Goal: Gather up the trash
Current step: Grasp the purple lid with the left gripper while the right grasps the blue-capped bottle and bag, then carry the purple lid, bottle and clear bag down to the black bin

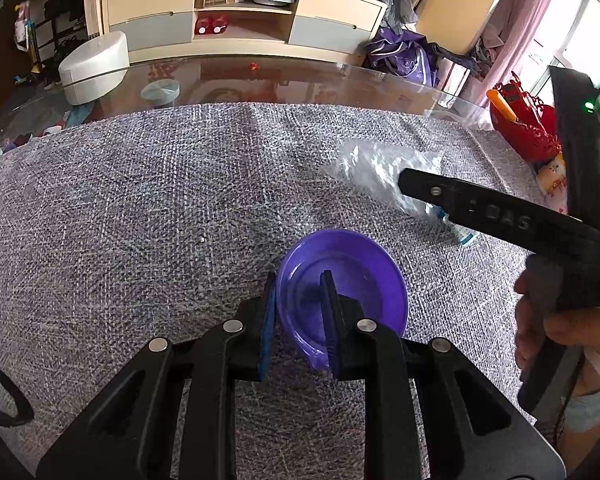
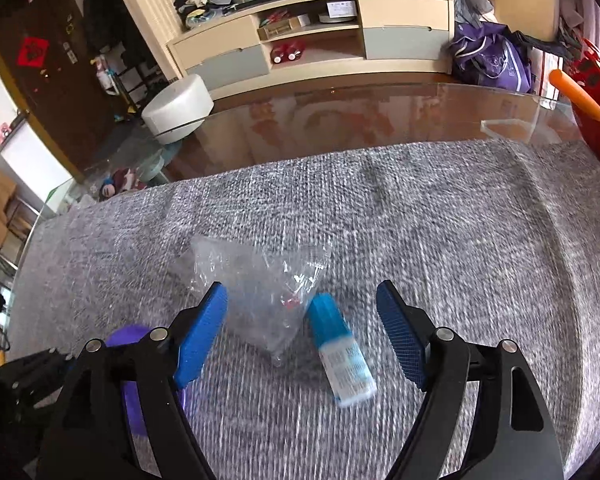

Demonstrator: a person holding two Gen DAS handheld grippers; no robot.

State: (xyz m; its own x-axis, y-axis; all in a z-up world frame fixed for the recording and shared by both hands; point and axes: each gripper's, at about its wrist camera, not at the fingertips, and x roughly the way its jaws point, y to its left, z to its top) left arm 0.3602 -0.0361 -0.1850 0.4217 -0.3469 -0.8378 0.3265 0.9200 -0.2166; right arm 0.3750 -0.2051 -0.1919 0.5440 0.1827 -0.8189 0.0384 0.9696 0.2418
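My left gripper (image 1: 298,280) is shut on the near rim of a purple plastic bowl (image 1: 352,280) and holds it over the grey cloth. The bowl also shows at the lower left of the right wrist view (image 2: 130,338). My right gripper (image 2: 302,300) is open just above the cloth. A crumpled clear plastic bag (image 2: 260,288) and a small blue-capped bottle (image 2: 342,354) lie between its fingers. In the left wrist view the right gripper's arm (image 1: 480,210) reaches over the bag (image 1: 376,168); its fingertips are hidden there.
The grey woven cloth (image 1: 160,208) covers a glass-topped table (image 2: 340,120). A red basket (image 1: 528,120) with an orange stick stands at the table's right edge. A white round stool (image 1: 94,66) and a TV cabinet (image 1: 240,16) stand beyond the table.
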